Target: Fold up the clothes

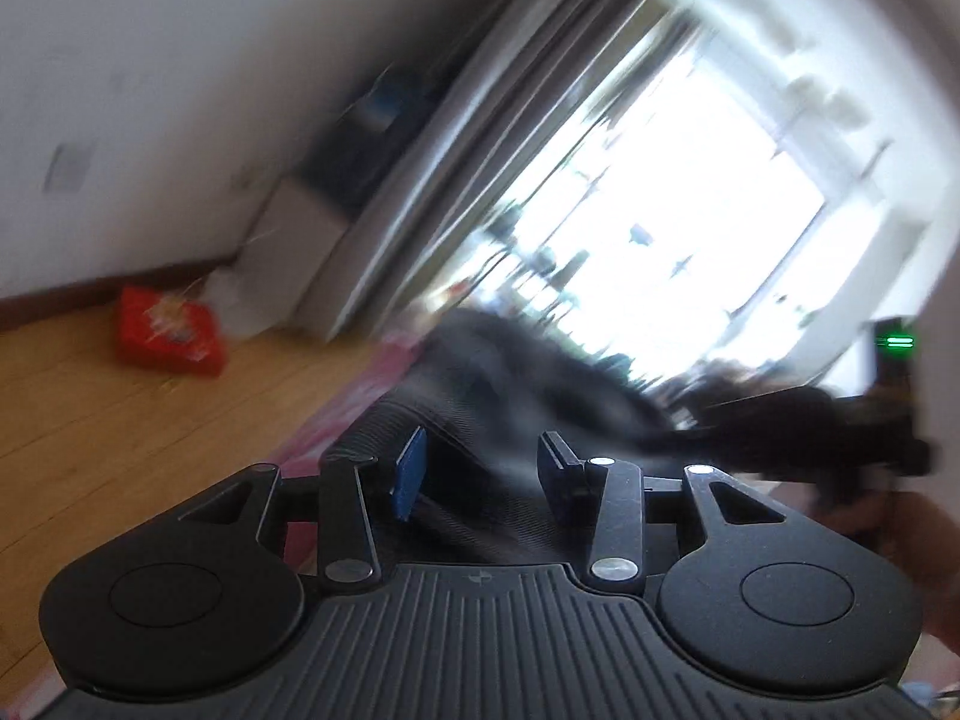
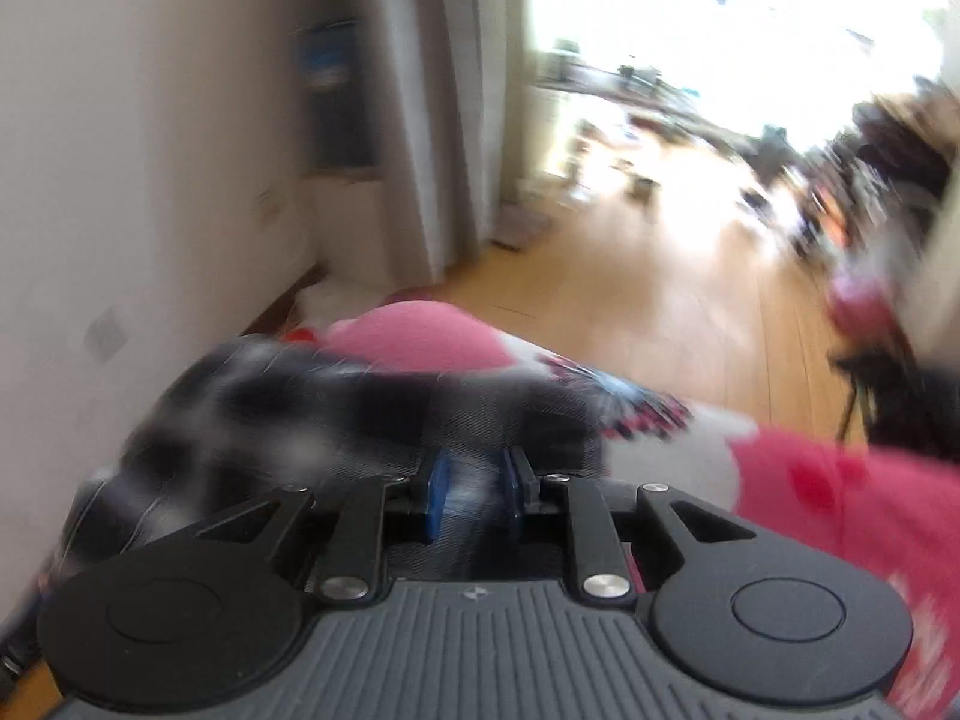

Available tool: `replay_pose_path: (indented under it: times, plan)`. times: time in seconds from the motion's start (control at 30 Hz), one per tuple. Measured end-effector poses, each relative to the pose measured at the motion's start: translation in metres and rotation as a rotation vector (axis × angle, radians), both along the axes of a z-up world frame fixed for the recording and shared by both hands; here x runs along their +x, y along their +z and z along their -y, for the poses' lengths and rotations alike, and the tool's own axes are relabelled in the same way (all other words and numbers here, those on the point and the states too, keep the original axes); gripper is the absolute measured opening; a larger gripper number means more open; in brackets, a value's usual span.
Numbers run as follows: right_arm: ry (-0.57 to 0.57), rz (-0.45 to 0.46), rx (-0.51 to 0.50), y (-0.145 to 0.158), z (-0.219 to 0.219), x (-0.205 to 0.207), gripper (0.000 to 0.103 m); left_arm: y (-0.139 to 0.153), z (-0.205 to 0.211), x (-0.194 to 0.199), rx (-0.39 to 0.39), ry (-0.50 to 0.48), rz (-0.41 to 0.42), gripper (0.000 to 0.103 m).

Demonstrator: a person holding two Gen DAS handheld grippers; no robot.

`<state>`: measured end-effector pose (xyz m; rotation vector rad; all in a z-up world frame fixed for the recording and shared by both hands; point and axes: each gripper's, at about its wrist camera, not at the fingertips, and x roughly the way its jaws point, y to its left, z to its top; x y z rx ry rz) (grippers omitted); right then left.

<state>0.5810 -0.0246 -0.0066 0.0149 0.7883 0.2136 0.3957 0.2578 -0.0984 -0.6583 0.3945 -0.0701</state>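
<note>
Here your left hand-held gripper (image 1: 483,474) stands partly open, its blue pads clear of the dark ribbed garment (image 1: 480,396) that lies beneath and ahead of them, toward twelve o'clock. At three o'clock in that view the other gripper's black body (image 1: 888,414) shows, blurred. Your right hand-held gripper (image 2: 477,495) is narrow, and grey cloth of the checked shirt (image 2: 288,414) sits between its pads; whether they pinch it, you cannot tell through the blur. A pink patterned bedcover (image 2: 840,492) spreads from twelve to three o'clock, with wooden floor (image 2: 660,288) beyond.
</note>
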Motion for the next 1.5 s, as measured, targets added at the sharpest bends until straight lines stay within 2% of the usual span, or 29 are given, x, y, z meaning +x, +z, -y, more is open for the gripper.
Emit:
replay_pose_path:
  times: [0.13,0.2,0.27,0.37,0.43,0.47,0.5,0.57,0.63,0.7,0.77,0.83,0.9,1.03,1.13,1.2,1.3,1.43,1.5]
  plan:
    - [-0.074,0.044,0.092,0.013,0.043,-0.008,0.024,0.004,-0.013,-0.012,-0.034,0.018,-0.003,0.042]
    - [-0.023,0.074,0.192,0.024,0.059,-0.028,0.024,0.014,-0.018,-0.028,-0.033,0.025,0.043,0.047]
    - [0.087,0.104,0.228,0.028,0.062,-0.060,0.024,0.022,-0.018,-0.037,-0.028,0.040,0.081,0.054]
    - [0.243,0.128,0.263,0.028,0.064,-0.105,0.024,0.017,-0.007,-0.026,-0.002,0.033,0.009,0.059]
    - [0.299,0.074,0.202,0.005,0.055,-0.118,0.024,0.004,0.001,-0.013,0.018,0.033,-0.081,0.060]
    - [0.279,0.050,0.158,-0.007,0.053,-0.121,0.024,-0.002,0.001,-0.013,0.007,0.048,-0.111,0.060]
    - [0.242,0.044,0.168,-0.015,0.058,-0.125,0.024,-0.005,0.000,-0.018,-0.011,0.066,-0.123,0.060]
    - [0.154,0.075,0.251,-0.011,0.074,-0.138,0.024,0.003,-0.001,-0.038,-0.015,0.103,-0.094,0.060]
    - [0.103,0.123,0.344,-0.001,0.092,-0.161,0.028,0.018,0.004,-0.062,0.035,0.107,-0.057,0.066]
    - [0.106,0.144,0.386,0.005,0.105,-0.187,0.028,0.033,0.016,-0.086,0.111,0.100,-0.035,0.072]
    - [0.117,0.134,0.375,0.006,0.115,-0.208,0.028,0.046,0.033,-0.112,0.193,0.071,-0.045,0.079]
    - [0.117,0.097,0.321,0.008,0.116,-0.231,0.039,0.057,0.051,-0.140,0.265,0.035,-0.063,0.094]
    - [0.132,0.068,0.254,0.010,0.110,-0.259,0.043,0.069,0.072,-0.177,0.327,0.011,-0.061,0.102]
    - [0.189,0.061,0.150,0.013,0.100,-0.325,0.045,0.094,0.100,-0.233,0.392,0.002,-0.086,0.103]
    - [0.190,0.072,0.145,0.022,0.100,-0.377,0.058,0.113,0.107,-0.268,0.342,0.007,-0.151,0.103]
    - [0.183,0.078,0.158,0.030,0.104,-0.410,0.060,0.126,0.113,-0.290,0.327,0.009,-0.195,0.103]
    - [0.164,0.080,0.160,0.044,0.110,-0.452,0.066,0.147,0.128,-0.322,0.367,0.017,-0.207,0.103]
    - [0.145,0.092,0.144,0.065,0.118,-0.494,0.078,0.169,0.154,-0.355,0.458,0.027,-0.173,0.103]
    - [0.135,0.086,0.132,0.073,0.119,-0.513,0.084,0.176,0.163,-0.365,0.470,0.031,-0.175,0.103]
